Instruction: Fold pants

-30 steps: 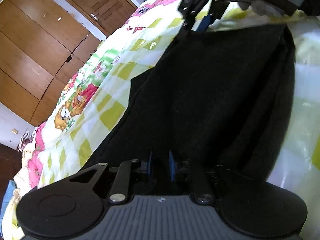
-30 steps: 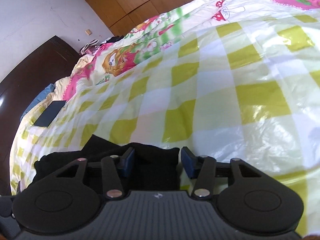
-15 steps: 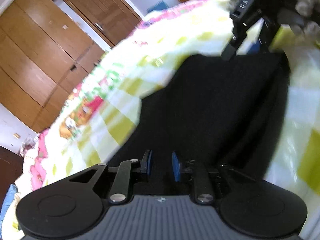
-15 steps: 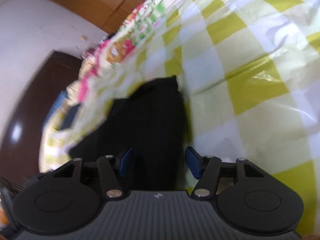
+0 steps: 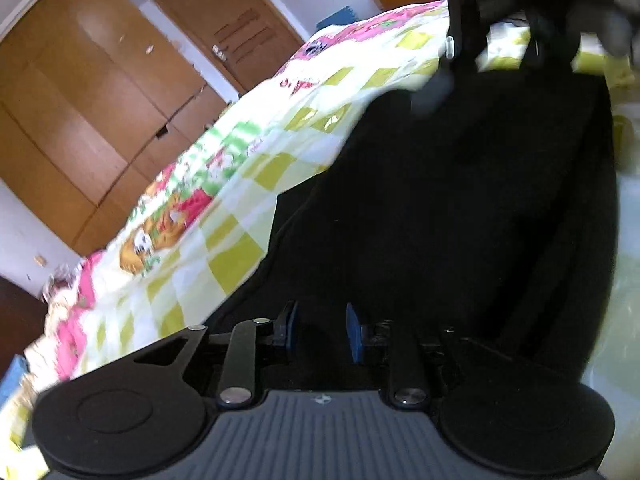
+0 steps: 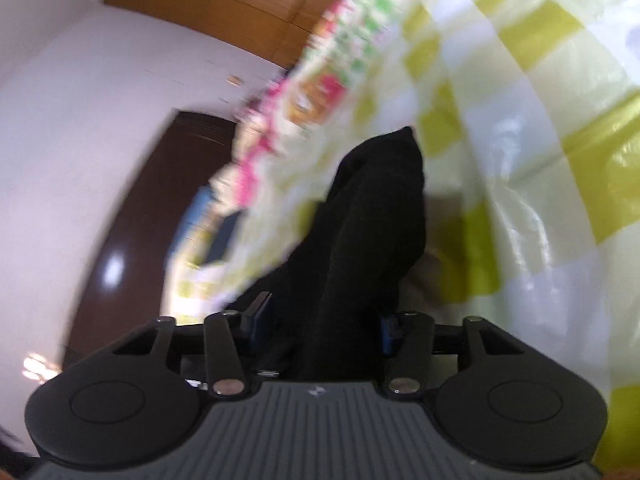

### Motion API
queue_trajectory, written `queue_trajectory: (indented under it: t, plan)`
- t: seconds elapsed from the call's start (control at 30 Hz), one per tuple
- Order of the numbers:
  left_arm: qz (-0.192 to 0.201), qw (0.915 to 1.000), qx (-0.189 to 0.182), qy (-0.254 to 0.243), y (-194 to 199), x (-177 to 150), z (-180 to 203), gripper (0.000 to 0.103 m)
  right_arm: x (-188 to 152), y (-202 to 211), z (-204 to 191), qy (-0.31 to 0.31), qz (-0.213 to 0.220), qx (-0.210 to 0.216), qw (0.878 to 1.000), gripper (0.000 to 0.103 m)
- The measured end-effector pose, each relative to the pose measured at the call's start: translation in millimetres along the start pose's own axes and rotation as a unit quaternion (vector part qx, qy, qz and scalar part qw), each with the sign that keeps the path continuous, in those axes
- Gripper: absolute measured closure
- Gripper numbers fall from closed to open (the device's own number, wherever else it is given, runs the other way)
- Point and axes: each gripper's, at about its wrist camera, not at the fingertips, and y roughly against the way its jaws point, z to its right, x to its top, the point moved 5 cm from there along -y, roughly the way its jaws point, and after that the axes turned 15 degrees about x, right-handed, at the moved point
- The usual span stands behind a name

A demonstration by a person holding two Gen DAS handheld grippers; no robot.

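Black pants (image 5: 460,200) lie spread on a yellow-checked bedsheet (image 5: 240,184). My left gripper (image 5: 320,328) hovers over their near end. Its blue pads (image 5: 290,326) stand a little apart, with only dark cloth seen past the gap and nothing pinched. At the far end, a gloved hand (image 5: 616,28) holds the other gripper above the pants' edge. In the right wrist view, a ridge of the pants (image 6: 376,208) runs up between the wide jaws of my right gripper (image 6: 322,320). Those jaws are closing, and the pads do not clearly press the cloth.
A wooden wardrobe (image 5: 80,100) and a door (image 5: 240,40) stand beyond the bed. A dark headboard (image 6: 152,200) and a white wall (image 6: 80,100) lie to the left in the right wrist view. A dark flat object (image 6: 224,236) rests on the sheet (image 6: 520,100).
My left pads have spread apart over the pants. My right gripper has rolled and come down, so the pants now rise between its jaws; the view is blurred.
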Motion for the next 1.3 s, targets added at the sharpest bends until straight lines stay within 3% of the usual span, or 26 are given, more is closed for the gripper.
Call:
queue_trajectory:
  t: [0.03, 0.1, 0.13, 0.17, 0.27, 0.43, 0.5, 0.53, 0.57, 0.63, 0.7, 0.8, 0.9, 1.0, 1.1, 1.17, 1.3]
  plan:
    - [-0.004, 1.0, 0.001, 0.001, -1.9, -0.1, 2.1, 0.064, 0.8, -10.9, 5.8, -0.009, -0.005, 0.009, 1.0, 0.04]
    - [-0.012, 0.9999, 0.009, -0.002, -2.6, -1.0, 7.0, 0.07, 4.7, -20.8, 9.1, -0.019, -0.009, -0.003, 1.0, 0.057]
    - [-0.018, 0.9998, 0.006, -0.002, -1.4, 0.1, 7.4, 0.078, 9.5, -15.9, 7.0, -0.029, 0.0, 0.003, 1.0, 0.076]
    - [-0.023, 0.9997, -0.004, 0.0, 1.7, 1.6, 9.5, 0.084, 11.4, -6.2, 3.9, -0.038, 0.014, 0.022, 0.999, 0.086]
    - [-0.023, 0.9995, -0.021, 0.0, 16.4, 8.7, 22.2, 0.092, 6.8, 29.6, -10.7, -0.038, 0.043, 0.05, 0.997, 0.086]
    - [-0.001, 0.9973, -0.07, 0.02, 46.4, 28.9, 54.5, 0.092, -11.3, 73.3, -13.5, -0.03, 0.065, -0.003, 0.997, 0.086]
    - [0.017, 0.9955, -0.085, 0.038, 57.1, 36.4, 53.2, 0.086, -11.7, 87.8, -14.0, -0.033, 0.081, -0.028, 0.996, 0.086]
    - [0.028, 0.9952, -0.082, 0.046, 59.1, 39.3, 48.7, 0.073, -10.8, 94.6, -17.0, -0.03, 0.085, -0.039, 0.995, 0.086]
    - [0.042, 0.9951, -0.072, 0.053, 61.1, 40.8, 41.4, 0.07, -8.9, 98.1, -22.5, -0.023, 0.086, -0.05, 0.995, 0.086]
    - [0.051, 0.9959, -0.025, 0.071, 56.9, 40.2, 22.4, 0.07, -4.2, 101.7, -37.5, -0.011, 0.089, -0.069, 0.994, 0.086]
    - [0.043, 0.9937, -0.003, 0.104, 51.2, 29.7, 3.4, 0.07, 0.8, 97.0, -56.1, 0.005, 0.086, -0.085, 0.993, 0.086]
    - [0.003, 0.9939, -0.017, 0.109, 41.7, 5.0, 10.2, 0.069, 5.5, 69.8, -89.6, 0.03, 0.074, -0.115, 0.99, 0.084]
    - [-0.006, 0.9901, -0.027, 0.138, 45.7, -21.2, 18.4, 0.069, -0.4, 17.9, -131.2, 0.082, 0.046, -0.153, 0.984, 0.079]
    - [-0.016, 0.9792, -0.054, 0.195, 48.9, -31.0, -3.8, 0.065, -15.3, -38.0, -166.8, 0.134, 0.022, -0.167, 0.977, 0.074]
    - [-0.017, 0.9712, -0.05, 0.232, 55.1, -46.6, -29.2, 0.06, -36.7, -105.1, -183.9, 0.181, -0.009, -0.168, 0.969, 0.07]
    - [-0.026, 0.9637, -0.046, 0.262, 61.6, -62.3, -44.3, 0.058, -53.3, -149.4, -181.9, 0.19, -0.031, -0.17, 0.967, 0.056]
    - [-0.056, 0.9414, -0.061, 0.327, 61.7, -91.2, -69.9, 0.056, -90.6, -198.0, -169.3, 0.179, -0.106, -0.153, 0.966, 0.058]
